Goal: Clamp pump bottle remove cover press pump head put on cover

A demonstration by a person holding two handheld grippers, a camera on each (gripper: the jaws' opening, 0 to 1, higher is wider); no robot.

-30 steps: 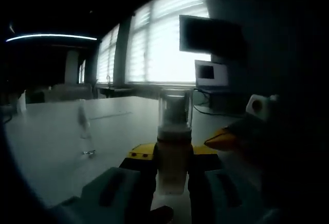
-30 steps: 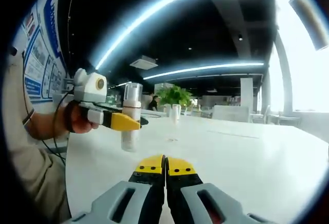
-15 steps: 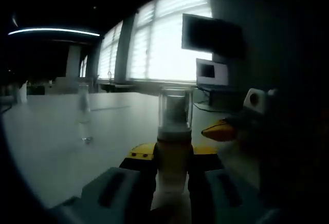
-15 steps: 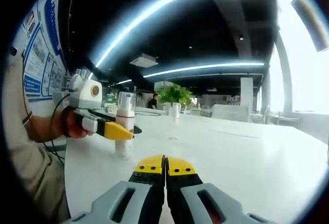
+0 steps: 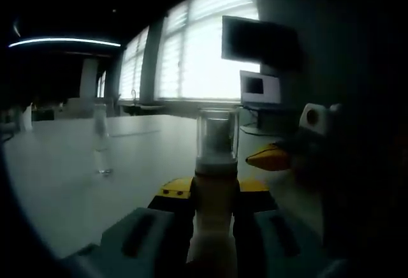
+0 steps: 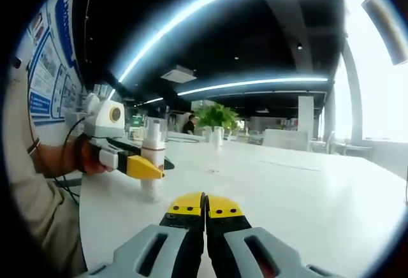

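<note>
the left gripper (image 6: 141,166), jaws clamped on the pump bottle (image 5: 215,182), has brought it down from mid-air to the white table (image 6: 306,195), its clear cover (image 5: 217,132) still on, while the right gripper (image 6: 204,206) stays closed and empty, so cover removal looks next

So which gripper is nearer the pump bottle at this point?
Left. The left gripper is clamped on the pump bottle, its clear cover on. The right gripper is shut and empty, off to the bottle's side above the table.
</note>
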